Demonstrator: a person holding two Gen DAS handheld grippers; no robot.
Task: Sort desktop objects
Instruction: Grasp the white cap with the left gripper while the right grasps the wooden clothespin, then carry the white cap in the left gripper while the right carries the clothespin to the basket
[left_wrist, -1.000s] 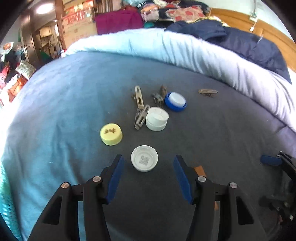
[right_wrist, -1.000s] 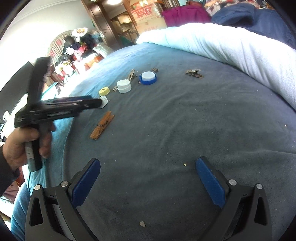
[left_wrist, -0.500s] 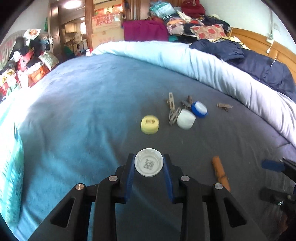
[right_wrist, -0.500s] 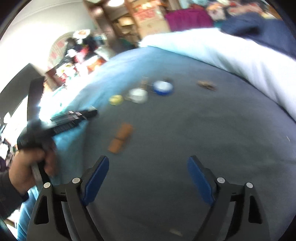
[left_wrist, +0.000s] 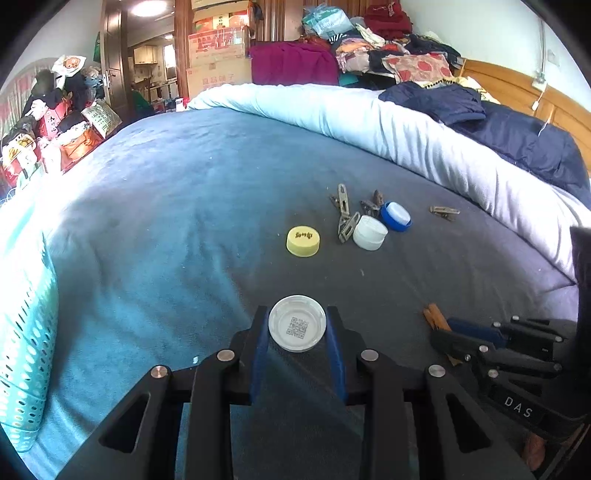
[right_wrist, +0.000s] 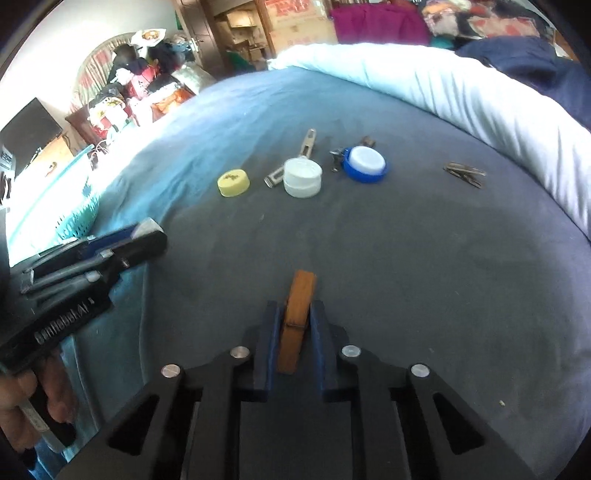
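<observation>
My left gripper (left_wrist: 297, 323) is shut on a white bottle cap (left_wrist: 297, 322) with a QR code inside, held above the blue bed cover. My right gripper (right_wrist: 295, 314) is shut on an orange wooden clothespin (right_wrist: 297, 315). The clothespin tip also shows in the left wrist view (left_wrist: 434, 315). On the cover lie a yellow cap (left_wrist: 303, 240), a white cap (left_wrist: 369, 232), a blue cap (left_wrist: 396, 216) and several grey clothespins (left_wrist: 343, 206). One more clothespin (left_wrist: 444, 212) lies apart to the right. The same caps show in the right wrist view: yellow cap (right_wrist: 233, 182), white cap (right_wrist: 302, 177), blue cap (right_wrist: 365, 163).
A teal perforated basket (left_wrist: 26, 332) stands at the bed's left edge. A rolled pale duvet (left_wrist: 369, 122) and dark navy bedding (left_wrist: 517, 136) lie along the far side. Boxes and piled clothes stand behind the bed.
My left gripper closed on the white cap and lifted it. My right gripper moved left to the orange clothespin and closed on it.
</observation>
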